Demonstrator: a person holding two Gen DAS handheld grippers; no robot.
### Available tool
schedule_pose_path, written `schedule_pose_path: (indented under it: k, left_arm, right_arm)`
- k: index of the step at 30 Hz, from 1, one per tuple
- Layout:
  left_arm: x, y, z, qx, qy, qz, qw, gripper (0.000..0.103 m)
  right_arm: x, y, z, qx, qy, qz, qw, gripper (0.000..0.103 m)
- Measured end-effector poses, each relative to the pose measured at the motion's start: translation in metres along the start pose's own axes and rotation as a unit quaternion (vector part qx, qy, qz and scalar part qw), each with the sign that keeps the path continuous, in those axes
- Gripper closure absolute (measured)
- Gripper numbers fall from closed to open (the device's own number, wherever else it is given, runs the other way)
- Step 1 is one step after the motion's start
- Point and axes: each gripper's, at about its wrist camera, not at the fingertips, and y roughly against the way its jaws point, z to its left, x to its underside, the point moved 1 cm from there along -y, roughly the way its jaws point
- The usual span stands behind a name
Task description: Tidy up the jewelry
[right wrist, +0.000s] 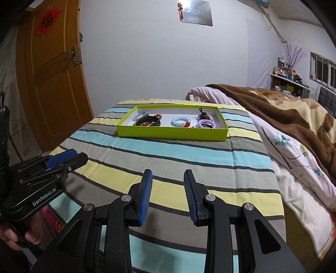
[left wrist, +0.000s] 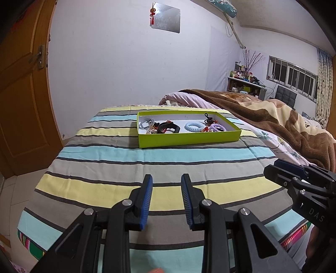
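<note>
Even, cool indoor light, sharp focus throughout, glare on the wall mirror [left wrist: 167,17] far above the jaws, fisheye bending and dark corners.

Left gripper [left wrist: 167,201], right gripper [right wrist: 168,197]: fingers apart.

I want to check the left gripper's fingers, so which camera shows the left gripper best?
The left wrist view: the left gripper fills the foreground, both blue pads apart and empty above the striped bedspread. The right wrist view shows it only side-on at the left edge.
</note>
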Motion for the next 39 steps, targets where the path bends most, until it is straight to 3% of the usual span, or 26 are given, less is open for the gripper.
schedule_pose_path:
  k: [39]
  left_arm:
    - [0.0005, 0.0001, 0.0009, -0.005, -0.001, 0.001, 1.0, 0.074]
  right_arm:
    - [0.0017, 0.0045, -0.0009, 0.001, -0.003, -0.001, 1.0, 0.071]
